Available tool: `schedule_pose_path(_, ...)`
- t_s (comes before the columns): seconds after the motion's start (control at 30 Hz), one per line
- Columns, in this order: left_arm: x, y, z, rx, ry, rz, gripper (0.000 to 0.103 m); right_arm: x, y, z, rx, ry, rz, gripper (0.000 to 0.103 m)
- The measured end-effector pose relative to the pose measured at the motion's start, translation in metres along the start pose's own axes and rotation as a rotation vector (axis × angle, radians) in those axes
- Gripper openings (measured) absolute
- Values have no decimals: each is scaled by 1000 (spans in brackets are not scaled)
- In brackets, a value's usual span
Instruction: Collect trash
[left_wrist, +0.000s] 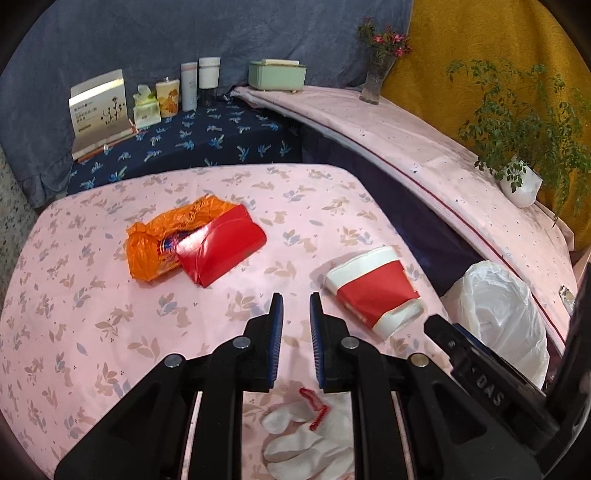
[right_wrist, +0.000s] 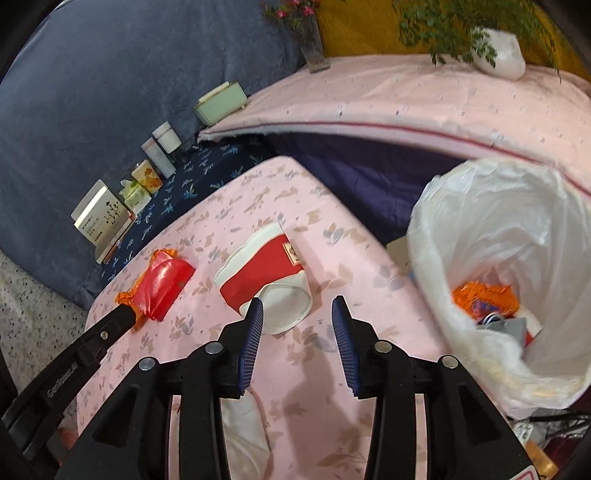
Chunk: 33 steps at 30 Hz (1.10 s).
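My left gripper nearly clenched on nothing above pink floral cloth, my right gripper released and empty near crushed red-and-white paper cup, orange wrapper under red packet, only right view shows bin liner contents, left view alone shows white glove, "DAS" partly legible on right gripper.

Left claw narrowly parted and empty, right claw wider, empty

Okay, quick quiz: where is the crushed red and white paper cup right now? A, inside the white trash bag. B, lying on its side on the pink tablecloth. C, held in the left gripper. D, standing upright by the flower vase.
B: the paper cup lies on its side on the pink tablecloth, outside the white trash bag, with no gripper on it.
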<state>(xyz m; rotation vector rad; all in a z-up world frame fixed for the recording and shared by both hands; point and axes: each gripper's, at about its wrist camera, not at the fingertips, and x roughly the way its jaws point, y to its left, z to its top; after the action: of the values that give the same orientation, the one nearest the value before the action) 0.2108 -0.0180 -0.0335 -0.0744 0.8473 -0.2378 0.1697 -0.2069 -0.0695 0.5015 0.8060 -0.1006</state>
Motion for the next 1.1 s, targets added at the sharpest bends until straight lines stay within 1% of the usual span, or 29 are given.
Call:
schedule_pose_path(0.03, 2, 5, -3, -8, 14, -7, 15, 6, 0, 0, 14, 10, 6, 38)
schedule_pose_path(0.1, 4, 14, -10, -34, 41, -22, 23, 12, 3, 0, 31, 18, 15, 38)
schedule_pose_path(0.13, 5, 18, -14, -50, 50, -26, 35, 15, 5, 1, 35, 20, 17, 39)
schedule_pose_path(0.17, 6, 23, -18, -73, 61, -29, 47, 17, 7, 2, 34, 20, 15, 43)
schedule_pose_path(0.2, 7, 27, -22, -95, 70, -33, 51, 19, 9, 3, 34, 18, 10, 46)
schedule_pose_path(0.23, 9, 31, -27, -120, 84, -42, 55, 21, 11, 4, 37, 16, 7, 52)
schedule_pose_path(0.27, 11, 34, -31, -139, 101, -53, 56, 26, 13, 5, 38, 18, 5, 54)
schedule_pose_path(0.37, 17, 40, -44, -194, 161, -92, 57, 42, 13, 4, 56, 61, 4, 54)
schedule_pose_path(0.4, 17, 40, -48, -205, 176, -105, 57, 47, 11, 3, 64, 81, 14, 51)
schedule_pose_path(0.47, 18, 39, -58, -221, 210, -140, 57, 54, 9, -1, 71, 118, 29, 22)
schedule_pose_path(0.53, 19, 33, -68, -221, 241, -170, 57, 54, 4, -7, 83, 132, 31, 18)
schedule_pose_path(0.6, 22, 24, -75, -206, 259, -174, 59, 49, -1, -10, 87, 122, 32, 17)
schedule_pose_path(0.67, 21, 12, -79, -173, 246, -150, 66, 43, -4, -12, 84, 106, 29, 17)
schedule_pose_path(0.8, 15, -2, -83, -142, 243, -142, 66, 24, -13, -10, 70, 69, 7, 17)
schedule_pose_path(0.93, -8, -8, -77, -141, 198, -166, 66, 0, -22, -6, 48, 29, -20, 17)
schedule_pose_path(1.0, -16, -15, -76, -123, 184, -174, 68, -14, -27, -6, 38, 8, -33, 17)
schedule_pose_path(1.03, -19, -20, -78, -107, 182, -171, 71, -21, -29, -7, 34, -3, -41, 17)
schedule_pose_path(1.1, -17, -27, -84, -90, 192, -151, 71, -34, -33, -8, 29, -18, -48, 17)
